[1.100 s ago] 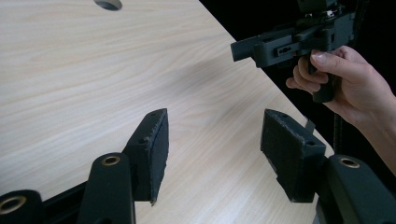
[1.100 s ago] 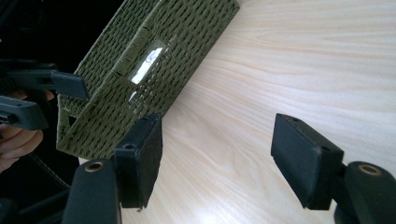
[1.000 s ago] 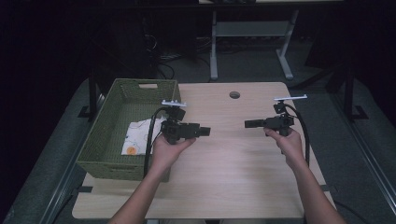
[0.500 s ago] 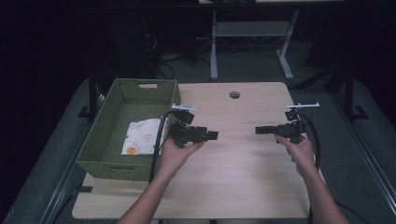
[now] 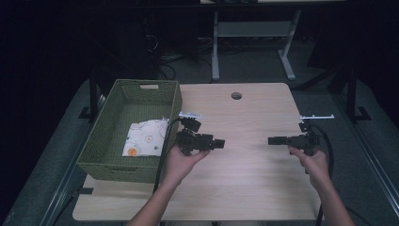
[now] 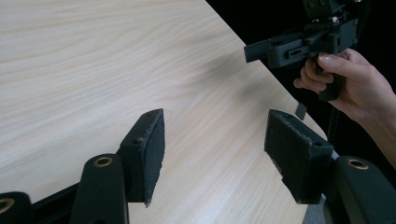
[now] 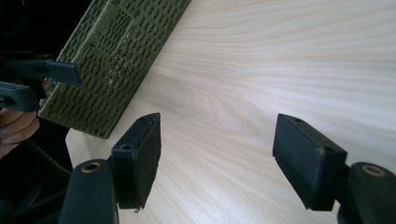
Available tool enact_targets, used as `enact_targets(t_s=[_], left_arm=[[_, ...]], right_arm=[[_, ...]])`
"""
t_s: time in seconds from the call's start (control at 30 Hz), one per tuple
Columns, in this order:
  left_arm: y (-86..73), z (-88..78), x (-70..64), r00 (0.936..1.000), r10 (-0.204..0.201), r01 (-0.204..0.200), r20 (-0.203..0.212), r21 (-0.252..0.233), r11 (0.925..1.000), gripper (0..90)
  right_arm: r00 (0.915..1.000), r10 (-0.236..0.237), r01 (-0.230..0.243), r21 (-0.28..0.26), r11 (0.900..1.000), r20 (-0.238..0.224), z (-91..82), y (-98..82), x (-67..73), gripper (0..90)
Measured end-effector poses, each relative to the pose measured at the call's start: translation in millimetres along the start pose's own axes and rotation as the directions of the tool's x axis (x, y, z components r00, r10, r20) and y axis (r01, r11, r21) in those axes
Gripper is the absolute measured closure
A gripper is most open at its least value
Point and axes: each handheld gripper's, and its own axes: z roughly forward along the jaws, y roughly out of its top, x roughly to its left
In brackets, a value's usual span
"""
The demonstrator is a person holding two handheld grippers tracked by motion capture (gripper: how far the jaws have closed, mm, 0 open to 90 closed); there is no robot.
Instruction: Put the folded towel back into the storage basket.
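on the light wood table (image 5: 244, 188) the green woven basket (image 5: 101, 141) sits at the left edge, long axis running away from the person. inside it, toward the near end, lies a white patterned cloth (image 5: 146, 136), flat or loosely folded, with small orange and yellow prints. left gripper (image 5: 220, 143) hovers just beside the basket's right wall, so it's the nearer tool by far; the cloth lies to its left and slightly behind its jaws, which point right toward table centre. my read: it has to turn back over the rim to reach in. right gripper (image 5: 271, 140) is well apart, near the right edge, pointing left at the other one. left gripper (image 6: 215, 149) in its own view: jaws spread, bare table between the pads, nothing held; its jaws have just been opening. right gripper (image 7: 217, 149) in its own view: jaws also spread and empty, basket corner at upper left. no brands, labels or readable writing anywhere; cloth print is too small to make out.
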Motion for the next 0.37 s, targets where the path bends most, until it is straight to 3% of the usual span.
enact_targets(t_s=[0.37], left_arm=[[-16.6,16.6,-5.6,0.999,0.002,-0.003,0.045,0.024,0.9997,34.8]], right_arm=[[0.9999,-0.006,0.006,-0.006,1.0,0.013,-14.4,-18.2,-7.7,30.9]])
